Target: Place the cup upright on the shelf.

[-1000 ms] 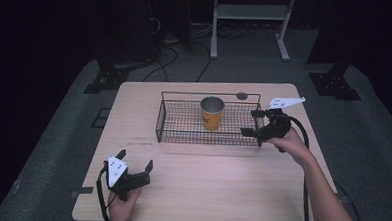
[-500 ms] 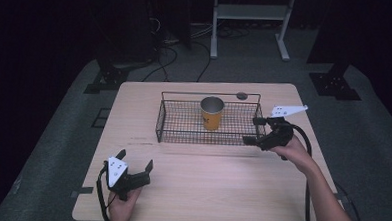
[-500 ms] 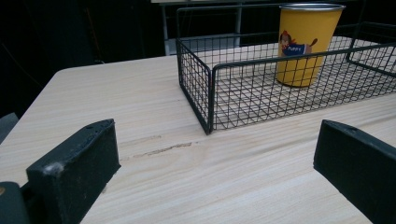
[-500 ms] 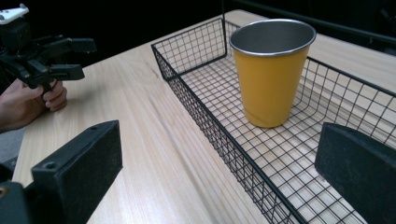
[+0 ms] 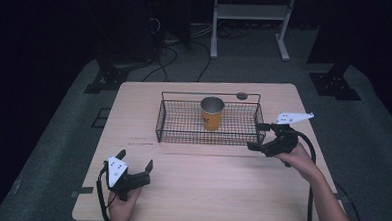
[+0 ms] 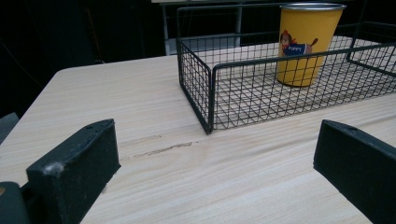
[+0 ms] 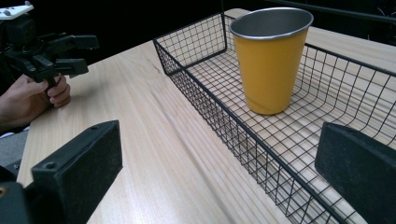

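A yellow metal cup [image 5: 212,112] [image 6: 304,43] [image 7: 271,60] stands upright in a black wire basket [image 5: 183,135] [image 6: 205,84] [image 7: 224,121] at the back middle of the wooden table [image 5: 205,186]. My right gripper [image 5: 257,136] is open and empty, low beside the basket's right front corner, its jaws pointing left along the basket's front. In the right gripper view one jaw is over the bare table and the other over the basket's floor. My left gripper [image 5: 135,169] rests open and empty near the table's front left, facing the basket.
A small dark round thing [image 5: 241,96] lies on the table behind the basket. Bare wood lies between the basket and the front edge. Off the table there are stand legs [image 5: 282,44] and cables [image 5: 166,54] on the grey floor.
My right gripper has dropped and pulled back toward the front, from the basket's right rim to its right front corner. The left gripper and the cup have stayed put.
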A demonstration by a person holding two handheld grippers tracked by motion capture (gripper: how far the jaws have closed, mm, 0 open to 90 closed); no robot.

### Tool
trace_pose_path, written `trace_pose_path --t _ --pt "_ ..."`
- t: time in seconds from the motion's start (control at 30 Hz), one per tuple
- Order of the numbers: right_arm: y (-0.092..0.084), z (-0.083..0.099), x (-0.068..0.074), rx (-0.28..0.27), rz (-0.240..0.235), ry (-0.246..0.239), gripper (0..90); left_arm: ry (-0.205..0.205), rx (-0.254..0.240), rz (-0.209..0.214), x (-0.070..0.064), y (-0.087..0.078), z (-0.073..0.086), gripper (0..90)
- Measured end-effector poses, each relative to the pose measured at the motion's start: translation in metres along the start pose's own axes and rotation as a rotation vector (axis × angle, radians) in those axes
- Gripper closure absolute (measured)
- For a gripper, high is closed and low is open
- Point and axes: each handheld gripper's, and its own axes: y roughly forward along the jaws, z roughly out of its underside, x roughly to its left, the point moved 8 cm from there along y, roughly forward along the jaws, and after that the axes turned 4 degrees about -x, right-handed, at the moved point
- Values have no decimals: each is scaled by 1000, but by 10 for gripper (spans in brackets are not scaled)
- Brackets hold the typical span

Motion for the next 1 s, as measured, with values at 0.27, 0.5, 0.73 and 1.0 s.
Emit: trace_pose_path --t 0.27,0.5,0.73,1.0 --pt "-3 6 6 -13 -3 -3 4 0 0 0 0 0 0 0" --pt "-7 11 9 -27 1 1 5 1 1 -1 0 0 0 0" --pt "-11 19 9 -23 10 10 4 0 0 -1 0 0 0 0" --pt "-16 26 13 -32 20 9 4 1 -1 -1 0 0 0 0"
